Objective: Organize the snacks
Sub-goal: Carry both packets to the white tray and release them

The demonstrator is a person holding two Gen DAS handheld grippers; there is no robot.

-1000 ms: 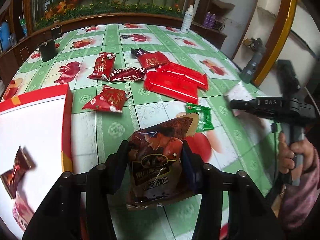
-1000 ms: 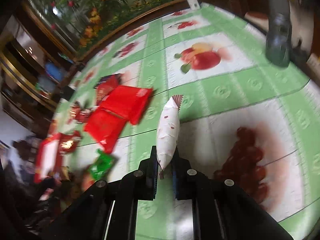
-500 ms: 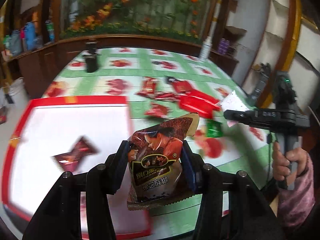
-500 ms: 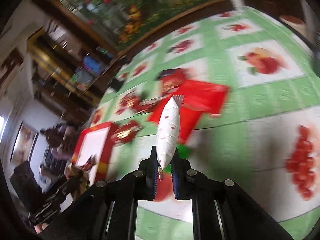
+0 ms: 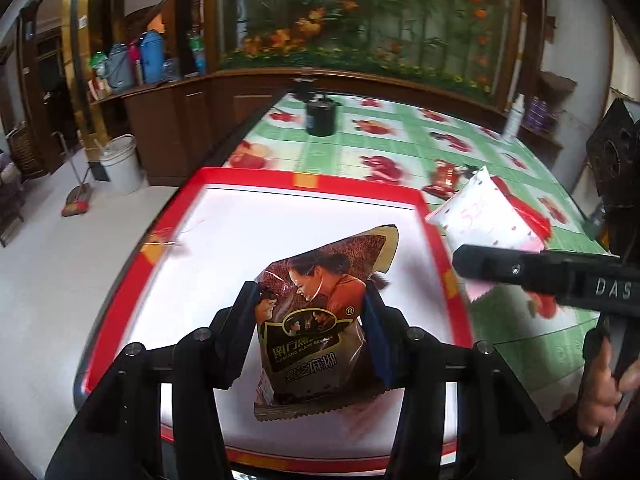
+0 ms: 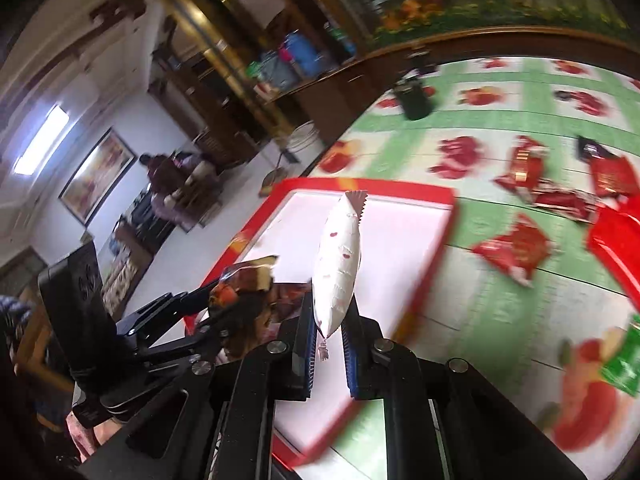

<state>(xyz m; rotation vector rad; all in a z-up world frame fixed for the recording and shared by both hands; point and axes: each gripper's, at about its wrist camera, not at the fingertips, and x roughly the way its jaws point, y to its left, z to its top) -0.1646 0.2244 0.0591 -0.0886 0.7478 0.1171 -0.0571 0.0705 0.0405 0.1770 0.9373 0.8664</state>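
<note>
Midway by my guess: my left gripper (image 5: 310, 332) is clamped on a brown packet (image 5: 316, 320) over the red-rimmed tray (image 5: 430, 216), my right gripper (image 6: 328, 344) pinches a white packet (image 6: 340, 260) above it, neither dropped yet, red packets (image 6: 516, 252) and a green packet (image 6: 624, 360) wait on the table (image 6: 500, 304).

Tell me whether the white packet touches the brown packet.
Apart. The left wrist view shows the white packet off to the right, with red tray rim between it and the brown packet.
</note>
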